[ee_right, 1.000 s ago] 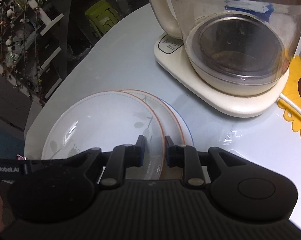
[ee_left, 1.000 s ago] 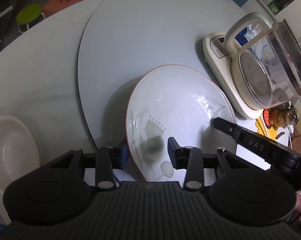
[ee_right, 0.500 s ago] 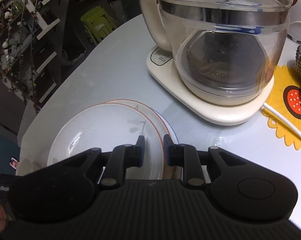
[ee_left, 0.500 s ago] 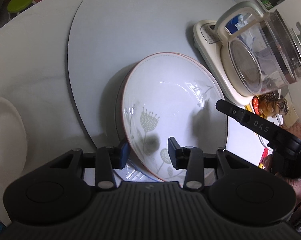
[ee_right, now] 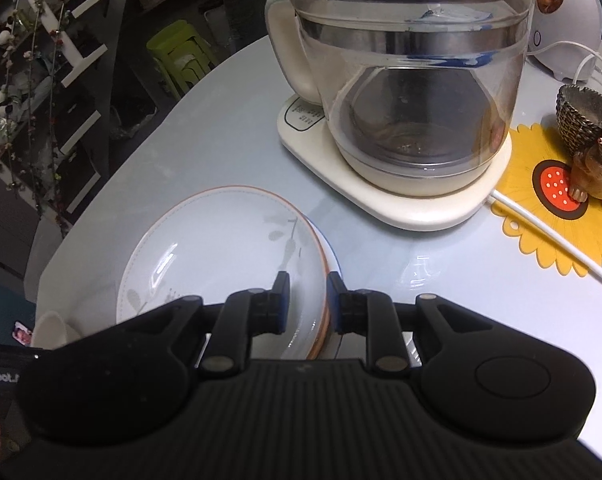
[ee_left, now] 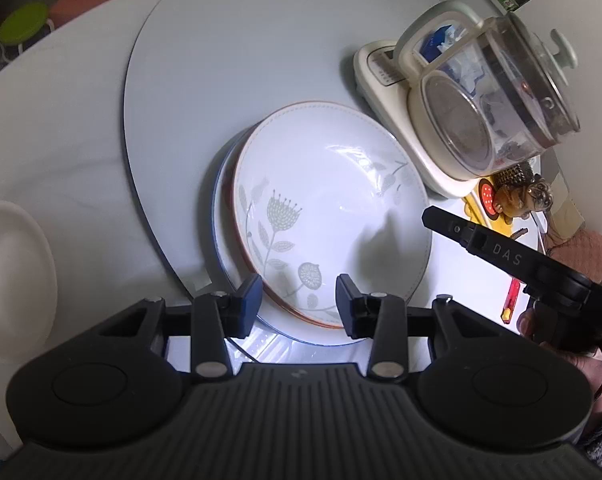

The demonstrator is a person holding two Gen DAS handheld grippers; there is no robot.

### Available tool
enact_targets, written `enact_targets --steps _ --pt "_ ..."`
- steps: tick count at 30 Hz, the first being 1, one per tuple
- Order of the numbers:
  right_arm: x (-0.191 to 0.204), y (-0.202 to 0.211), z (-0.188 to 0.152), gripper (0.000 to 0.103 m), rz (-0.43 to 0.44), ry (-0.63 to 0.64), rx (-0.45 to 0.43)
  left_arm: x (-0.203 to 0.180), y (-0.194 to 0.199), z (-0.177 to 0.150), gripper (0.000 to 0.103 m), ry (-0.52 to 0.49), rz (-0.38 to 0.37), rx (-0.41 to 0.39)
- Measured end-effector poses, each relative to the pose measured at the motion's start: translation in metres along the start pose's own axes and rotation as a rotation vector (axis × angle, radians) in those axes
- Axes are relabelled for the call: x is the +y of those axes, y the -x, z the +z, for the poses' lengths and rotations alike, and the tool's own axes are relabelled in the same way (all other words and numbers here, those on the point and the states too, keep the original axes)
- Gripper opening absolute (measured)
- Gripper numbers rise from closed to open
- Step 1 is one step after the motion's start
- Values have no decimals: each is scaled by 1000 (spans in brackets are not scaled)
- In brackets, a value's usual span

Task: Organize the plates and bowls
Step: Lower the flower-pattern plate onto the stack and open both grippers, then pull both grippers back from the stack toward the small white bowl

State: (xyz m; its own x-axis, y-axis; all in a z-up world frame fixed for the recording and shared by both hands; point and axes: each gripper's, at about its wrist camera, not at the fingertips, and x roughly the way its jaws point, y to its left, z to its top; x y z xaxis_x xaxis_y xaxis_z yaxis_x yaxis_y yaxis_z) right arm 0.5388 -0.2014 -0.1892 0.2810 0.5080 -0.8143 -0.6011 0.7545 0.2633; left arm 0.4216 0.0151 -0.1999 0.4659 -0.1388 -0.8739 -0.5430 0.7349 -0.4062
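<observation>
**White floral plate on the stack, both jaw sets clear**

1. Left gripper (ee_left: 301, 300): I read the jaws as standing apart with nothing pressed between the pads. The floral plate (ee_left: 333, 208), orange-rimmed, lies just ahead of and below the fingertips; its near rim runs across the gap between them.
2. The floral plate sits on top of a blue-rimmed plate (ee_left: 220, 240), whose edge shows to the left of the left-hand finger. Both rest on the grey turntable (ee_left: 241, 60), which stretches ahead of the jaws.
3. A white bowl (ee_left: 9, 272) stands well to the left of the left jaws, off the turntable.
4. Right gripper (ee_right: 308, 300): the jaws show only a narrow gap. The plate's rim passes under that gap; from the left wrist view, the finger hangs above the plate and throws a separate shadow on it, so I read no grip.
5. A glass kettle (ee_right: 413, 80) stands ahead of the right jaws, and a yellow mat (ee_right: 541, 208) ahead to their right.
</observation>
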Motion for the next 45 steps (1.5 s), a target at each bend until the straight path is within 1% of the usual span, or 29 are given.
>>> enact_targets --steps 5,9,16,18,21,24,31,35,40,43,45 --pt "8 25 3 24 1 0 -41 -10 32 -5 45 -50 1 -77" --pt "15 56 5 24 1 -8 -97 -18 64 -10 45 -94 1 -150" --pt "29 114 -5 24 14 -62 -200 -28 117 -27 45 -167 0 -254" --pt "35 128 -10 24 7 -59 -226 -28 129 -33 45 -183 -5 -272" --pt "44 147 -18 24 -20 -30 -263 -26 141 -41 45 -195 -17 -280" --pt "51 162 -27 24 -25 -19 -288 -25 155 -53 45 -221 -21 -301" --pt "71 190 -54 24 -33 -39 -312 -18 185 -77 45 -255 -50 -323" --pt "90 197 -72 24 -61 -30 -323 -9 200 -90 45 -309 -67 -322" --pt "117 206 -94 24 -93 -72 -357 7 216 -101 45 -392 -100 -312" --pt "130 212 -107 24 -115 -133 -368 22 226 -109 45 -417 -127 -302" --pt "137 213 -117 24 -123 -161 -371 32 227 -112 45 -431 -129 -293"
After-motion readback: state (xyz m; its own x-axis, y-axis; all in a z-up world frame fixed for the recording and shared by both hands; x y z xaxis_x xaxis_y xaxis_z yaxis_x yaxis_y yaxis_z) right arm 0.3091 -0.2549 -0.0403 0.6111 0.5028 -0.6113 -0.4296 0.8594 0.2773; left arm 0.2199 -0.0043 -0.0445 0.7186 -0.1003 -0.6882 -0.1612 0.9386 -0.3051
